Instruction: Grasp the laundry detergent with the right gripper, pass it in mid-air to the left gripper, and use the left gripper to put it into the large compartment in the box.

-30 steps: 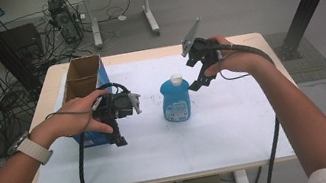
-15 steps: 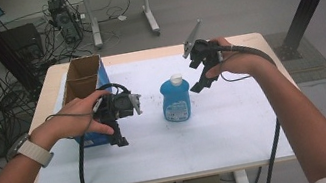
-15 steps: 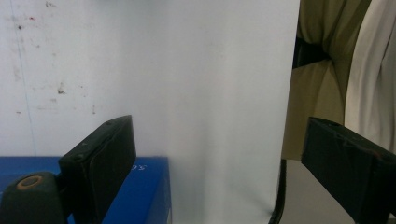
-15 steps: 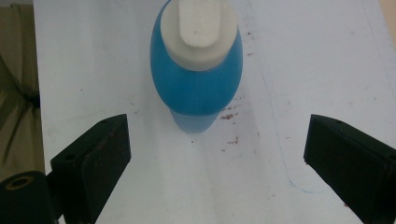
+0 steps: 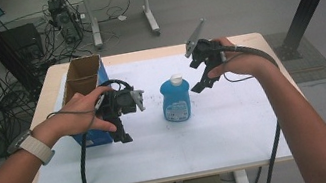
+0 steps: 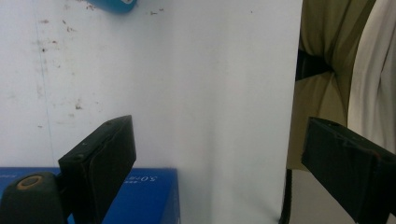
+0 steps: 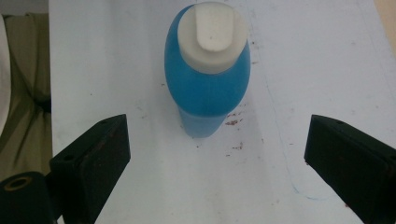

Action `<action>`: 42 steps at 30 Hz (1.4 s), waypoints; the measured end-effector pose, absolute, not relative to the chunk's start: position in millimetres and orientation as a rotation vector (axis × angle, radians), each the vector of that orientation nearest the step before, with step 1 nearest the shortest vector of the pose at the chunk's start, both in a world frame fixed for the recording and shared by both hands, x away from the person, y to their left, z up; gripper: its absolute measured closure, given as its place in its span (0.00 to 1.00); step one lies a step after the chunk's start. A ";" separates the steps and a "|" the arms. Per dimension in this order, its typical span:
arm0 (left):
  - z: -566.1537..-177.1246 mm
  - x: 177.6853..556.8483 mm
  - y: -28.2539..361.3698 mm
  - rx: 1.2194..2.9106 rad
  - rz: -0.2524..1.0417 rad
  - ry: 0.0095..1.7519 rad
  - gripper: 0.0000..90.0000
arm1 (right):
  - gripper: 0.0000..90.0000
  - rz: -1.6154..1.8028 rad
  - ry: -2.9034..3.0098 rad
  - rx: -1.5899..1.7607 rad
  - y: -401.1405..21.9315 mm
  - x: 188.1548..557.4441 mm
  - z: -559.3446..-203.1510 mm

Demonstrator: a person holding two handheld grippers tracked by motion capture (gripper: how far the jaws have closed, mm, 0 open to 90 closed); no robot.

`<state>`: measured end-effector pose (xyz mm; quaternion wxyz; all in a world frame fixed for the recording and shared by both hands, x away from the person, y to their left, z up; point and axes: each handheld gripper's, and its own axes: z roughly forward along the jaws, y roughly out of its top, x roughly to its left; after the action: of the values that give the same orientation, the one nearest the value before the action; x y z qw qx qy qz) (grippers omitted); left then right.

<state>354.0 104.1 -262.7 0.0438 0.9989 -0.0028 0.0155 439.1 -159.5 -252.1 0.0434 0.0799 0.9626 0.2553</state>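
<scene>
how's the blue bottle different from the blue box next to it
The blue bottle is rounded and closed by a white cap; the blue box is square-cornered, with open brown cardboard flaps on top. The bottle stands free mid-table, lined up between the right gripper's open jaws; the box sits at the table's left edge, behind the left gripper. Both stand upright on the white sheet.

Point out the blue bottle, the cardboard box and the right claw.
Blue bottle (image 5: pixel 176 102), high view, on its label.
Cardboard box (image 5: pixel 78 78), high view, on its open rim.
Right claw (image 5: pixel 203 75), high view, between its fingertips.

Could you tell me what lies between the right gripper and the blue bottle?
Nothing: in the right gripper view, bare white table separates the open right gripper from the blue bottle.
</scene>
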 end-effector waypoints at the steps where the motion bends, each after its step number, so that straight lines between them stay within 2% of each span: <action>1: -263.0 353.1 102.1 3.056 0.049 -0.013 0.12 | 0.08 0.786 2.939 0.246 -161.0 438.5 -251.2; 11: -263.4 352.6 100.1 3.061 0.063 0.023 0.12 | 0.07 0.855 2.882 0.216 -170.9 433.4 -246.2; 42: -268.3 364.3 99.7 3.043 0.063 0.073 0.12 | 0.04 0.986 2.853 0.184 -172.6 441.7 -291.1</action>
<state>364.3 99.7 -268.3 0.0485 0.9983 0.0239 0.0207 441.7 -172.6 -291.1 0.0588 0.0607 0.9417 0.3256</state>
